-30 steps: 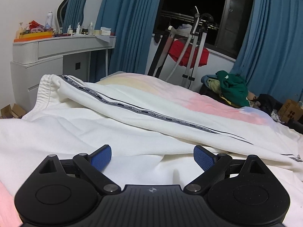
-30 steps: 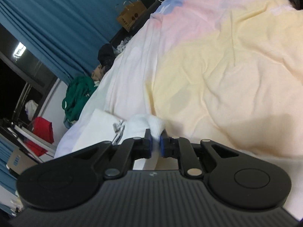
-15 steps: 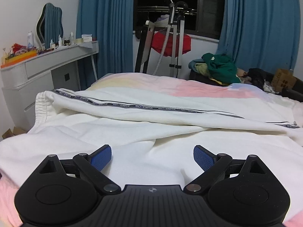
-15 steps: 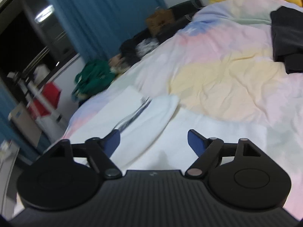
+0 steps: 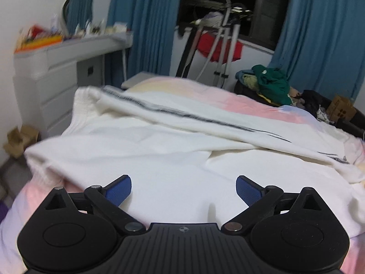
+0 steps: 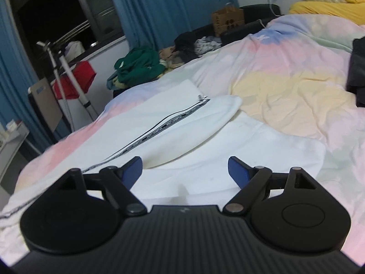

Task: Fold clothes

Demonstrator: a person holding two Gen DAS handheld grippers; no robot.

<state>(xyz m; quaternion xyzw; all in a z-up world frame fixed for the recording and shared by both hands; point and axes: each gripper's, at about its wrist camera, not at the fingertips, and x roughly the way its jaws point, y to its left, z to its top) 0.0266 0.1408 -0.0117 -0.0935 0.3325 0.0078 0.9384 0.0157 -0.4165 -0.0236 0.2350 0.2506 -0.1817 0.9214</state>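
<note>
A pair of white trousers [image 5: 159, 155] with a black lettered side stripe [image 5: 194, 116] lies spread across the pastel bedspread [image 5: 251, 105], one leg folded over the other. In the right wrist view the same trousers [image 6: 182, 132] end at a rounded cuff [image 6: 228, 105] near the bed's middle. My left gripper [image 5: 183, 188] hovers over the near part of the fabric, open, nothing between its blue pads. My right gripper [image 6: 184, 171] also stands open above the white cloth, with its jaws wide and empty.
A white dresser [image 5: 57, 68] with clutter stands left of the bed. Blue curtains [image 5: 146, 22], a drying rack with a red cloth [image 5: 219, 48] and a green garment pile [image 5: 271, 82] lie beyond. A dark garment [image 6: 358, 68] rests at the bed's right; a cardboard box [image 6: 228, 20] behind.
My right gripper let go of the white cuff, opened wide and rolled level as it drew back and up. The left gripper pulled back a little, staying open.
</note>
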